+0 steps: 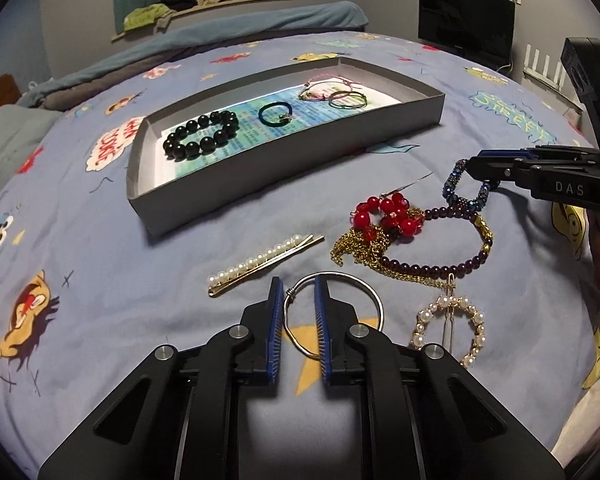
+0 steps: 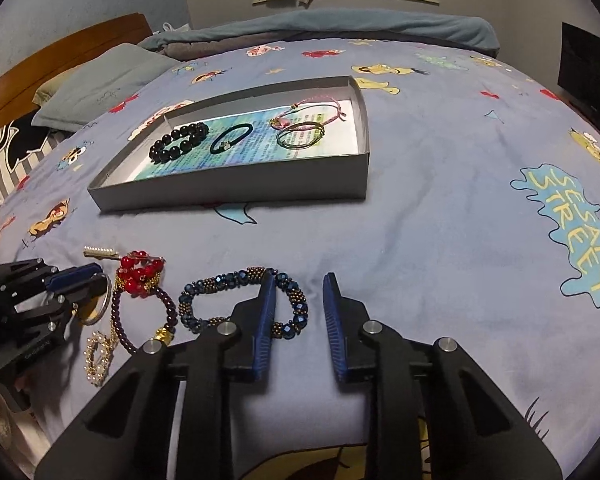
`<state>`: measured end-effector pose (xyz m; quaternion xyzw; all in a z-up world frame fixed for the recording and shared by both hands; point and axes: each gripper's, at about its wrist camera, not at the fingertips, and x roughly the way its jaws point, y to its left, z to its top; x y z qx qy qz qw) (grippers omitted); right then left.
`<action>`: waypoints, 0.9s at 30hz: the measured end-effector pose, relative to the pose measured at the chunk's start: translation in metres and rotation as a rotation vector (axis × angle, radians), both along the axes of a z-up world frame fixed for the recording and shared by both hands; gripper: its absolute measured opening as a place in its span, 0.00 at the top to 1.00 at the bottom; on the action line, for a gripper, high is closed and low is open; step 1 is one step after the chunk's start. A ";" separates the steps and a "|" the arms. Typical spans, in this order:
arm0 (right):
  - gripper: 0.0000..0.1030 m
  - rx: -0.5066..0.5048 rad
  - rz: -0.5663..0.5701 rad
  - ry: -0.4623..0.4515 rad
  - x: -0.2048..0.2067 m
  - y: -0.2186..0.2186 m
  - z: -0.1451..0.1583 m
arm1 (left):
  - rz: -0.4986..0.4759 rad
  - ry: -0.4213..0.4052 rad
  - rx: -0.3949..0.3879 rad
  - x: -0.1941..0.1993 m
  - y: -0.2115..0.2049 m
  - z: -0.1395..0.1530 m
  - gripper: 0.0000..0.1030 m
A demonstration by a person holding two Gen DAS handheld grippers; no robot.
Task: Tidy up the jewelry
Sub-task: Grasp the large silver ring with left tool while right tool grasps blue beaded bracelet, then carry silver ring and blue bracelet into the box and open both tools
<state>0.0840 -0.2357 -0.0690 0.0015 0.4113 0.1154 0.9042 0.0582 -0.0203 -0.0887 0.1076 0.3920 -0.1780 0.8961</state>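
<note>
Left gripper (image 1: pixel 298 284) parted astride thin silver wire bangle (image 1: pixel 374 300); right gripper (image 2: pixel 298 286) (parted) straddles blue beaded bracelet (image 2: pixel 296 304); bare bedspread (image 2: pixel 440 240) rightward.

Home bedroom, cartoon-print bedspread (image 2: pixel 440 220), pillow (image 2: pixel 100 84), wooden headboard (image 2: pixel 60 56), perhaps a monitor (image 1: pixel 466 24)

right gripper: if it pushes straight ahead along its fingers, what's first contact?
Probably bare bedsheet, then the grey tray front wall near its right end. The open right gripper has the blue beaded bracelet under its left finger, not in the gap. Depth is unclear.
</note>
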 end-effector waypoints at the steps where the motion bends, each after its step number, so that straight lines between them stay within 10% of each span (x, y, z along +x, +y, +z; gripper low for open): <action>1: 0.76 -0.001 0.002 0.003 0.000 0.000 0.000 | -0.001 -0.001 0.002 0.000 0.000 0.000 0.84; 10: 0.93 -0.074 0.050 -0.005 -0.004 0.012 -0.005 | -0.011 0.011 -0.003 -0.002 -0.001 0.001 0.93; 27: 0.93 -0.097 0.063 -0.294 -0.033 0.019 0.066 | 0.012 -0.156 -0.113 -0.028 0.013 0.066 0.95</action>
